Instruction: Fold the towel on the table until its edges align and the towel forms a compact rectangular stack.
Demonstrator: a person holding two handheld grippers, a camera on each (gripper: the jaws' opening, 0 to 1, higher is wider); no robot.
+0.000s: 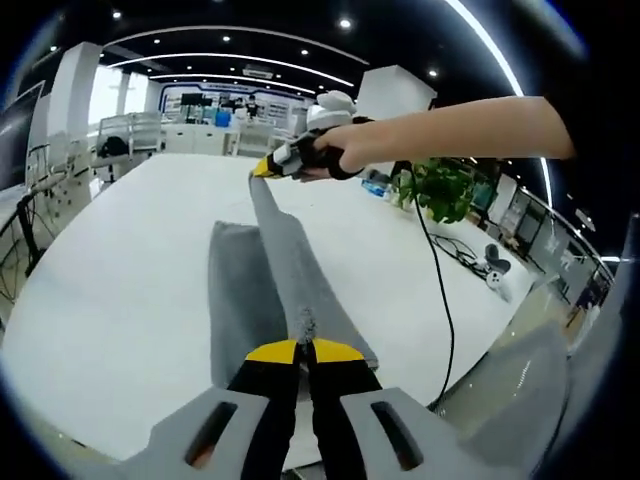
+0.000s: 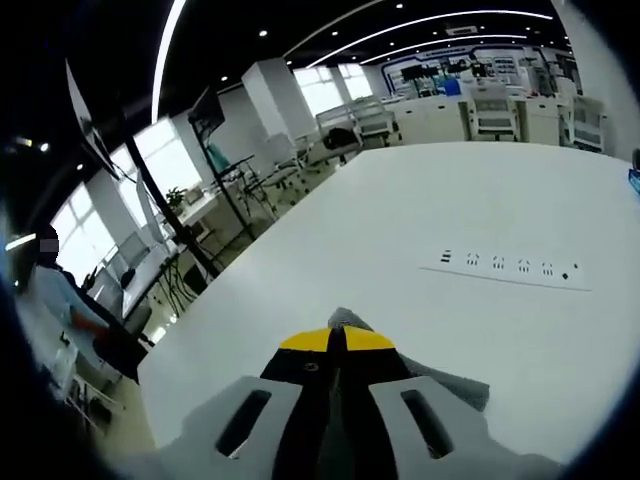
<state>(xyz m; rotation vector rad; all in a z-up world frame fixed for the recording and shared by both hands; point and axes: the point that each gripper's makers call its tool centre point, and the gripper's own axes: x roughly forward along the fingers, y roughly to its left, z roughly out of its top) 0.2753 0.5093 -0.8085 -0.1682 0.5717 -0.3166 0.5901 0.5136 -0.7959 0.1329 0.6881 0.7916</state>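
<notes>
A grey towel [image 1: 245, 290] lies on the white table [image 1: 120, 290], with one long edge lifted into a taut strip between the two grippers. My left gripper [image 1: 303, 350] is shut on the near end of that strip. At the far end, the right gripper [image 1: 262, 170], held by a person's hand, is shut on the other corner above the table. In the right gripper view my right gripper [image 2: 335, 338] is shut, and a bit of grey towel [image 2: 345, 319] pokes out at its yellow tips, with more towel below at the right.
A potted green plant [image 1: 440, 190] and a black cable [image 1: 440, 300] sit at the table's right side. A power strip [image 2: 510, 268] is set into the tabletop. Chairs and desks stand beyond the table edges. A person sits at the far left [image 2: 55, 290].
</notes>
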